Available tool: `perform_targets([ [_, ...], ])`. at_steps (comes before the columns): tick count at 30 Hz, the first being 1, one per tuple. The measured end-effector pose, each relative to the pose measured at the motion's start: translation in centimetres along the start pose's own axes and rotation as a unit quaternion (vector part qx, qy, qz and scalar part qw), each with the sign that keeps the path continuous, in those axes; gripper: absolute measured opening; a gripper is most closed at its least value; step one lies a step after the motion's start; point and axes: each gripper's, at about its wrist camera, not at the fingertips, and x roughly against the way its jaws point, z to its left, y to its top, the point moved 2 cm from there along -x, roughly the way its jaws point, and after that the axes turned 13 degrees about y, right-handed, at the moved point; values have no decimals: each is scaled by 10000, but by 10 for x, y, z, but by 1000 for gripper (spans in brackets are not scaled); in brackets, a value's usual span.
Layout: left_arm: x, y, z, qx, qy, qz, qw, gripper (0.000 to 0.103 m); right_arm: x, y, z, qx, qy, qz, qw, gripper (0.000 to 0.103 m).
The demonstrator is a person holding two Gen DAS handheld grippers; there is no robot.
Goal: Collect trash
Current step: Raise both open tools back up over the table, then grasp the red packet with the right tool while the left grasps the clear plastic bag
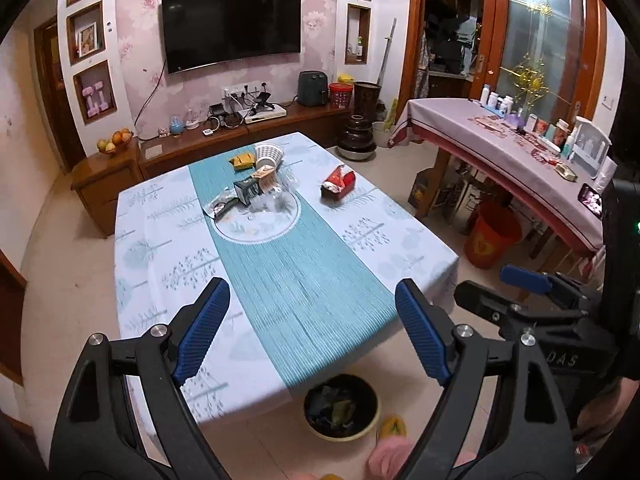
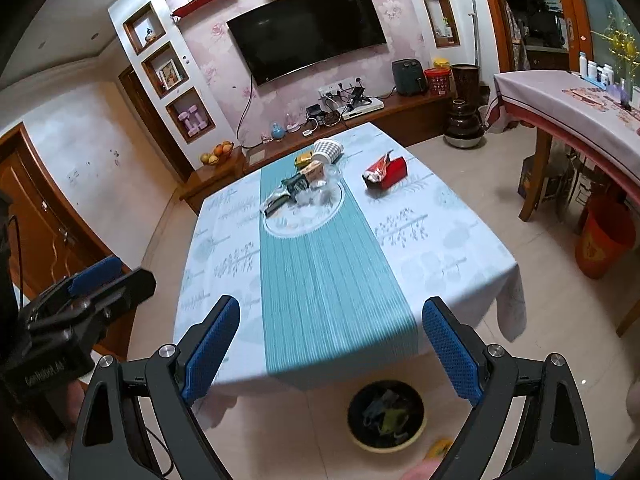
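Left gripper [image 1: 312, 300]: fingers wide apart, holding nothing, above the near table edge
Right gripper [image 2: 330, 320]: fingers wide apart, holding nothing, beside the left one
Trash [image 1: 248, 194]: wrappers and clear plastic heaped mid-table, far side
Red pack [image 1: 339, 182]: right of the heap, apart
Bin [image 1: 341, 406]: on the floor at the near table edge, trash inside

tablecloth [image 1: 160, 248]: matt printed cloth
runner [image 1: 304, 280]: ribbed teal cloth
gripper pads [image 1: 202, 322]: blue textured rubbery facing on matt black plastic
floor [image 2: 540, 280]: smooth glossy tile
cabinet [image 1: 100, 176]: glossy brown wood
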Motion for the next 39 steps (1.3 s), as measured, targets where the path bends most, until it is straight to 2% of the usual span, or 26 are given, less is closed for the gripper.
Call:
perform_targets([
  [3, -28, 18, -1, 49, 38, 117, 9999, 83, -31, 26, -16, -17, 36, 71, 10000, 94],
  [7, -86, 43, -5, 68, 87, 398, 9991, 83, -88, 67, -49, -91, 82, 243, 9996, 94],
  [12, -175, 85, -14, 147, 350, 680, 9970, 83, -174, 122, -109, -433, 228, 551, 9973, 94],
  [14, -223, 106, -20, 162, 556, 856, 9946, 83, -215, 148, -138, -594, 252, 738, 9952, 94],
  [20, -343, 144, -40, 88, 846, 1349, 9872, 83, -327, 208, -212, -1101, 258, 1221, 9861, 94],
  [24, -414, 154, -49, 17, 1088, 1641, 9804, 83, -391, 229, -251, -1572, 223, 1471, 9763, 94],
  [28, -459, 149, -49, -33, 1314, 1887, 9732, 83, -446, 237, -281, -2050, 235, 1771, 9623, 94],
  [31, -489, 143, -49, -88, 1463, 2078, 9671, 83, -476, 236, -289, -2038, 46, 2051, 9573, 94],
  [32, -494, 141, -49, -106, 1484, 2121, 9659, 83, -479, 235, -283, -1890, 12, 2003, 9613, 93],
  [34, -503, 138, -52, -158, 1523, 2194, 9635, 83, -490, 239, -279, -1563, -47, 2116, 9648, 89],
  [36, -514, 137, -55, -228, 1566, 2244, 9616, 83, -496, 241, -274, -1266, -140, 2149, 9683, 62],
  [37, -518, 136, -57, -258, 1583, 2267, 9607, 83, -499, 242, -273, -1131, -175, 2176, 9693, 59],
  [39, -527, 135, -60, -314, 1619, 2323, 9586, 83, -504, 243, -272, -1099, 80, 2250, 9681, 50],
])
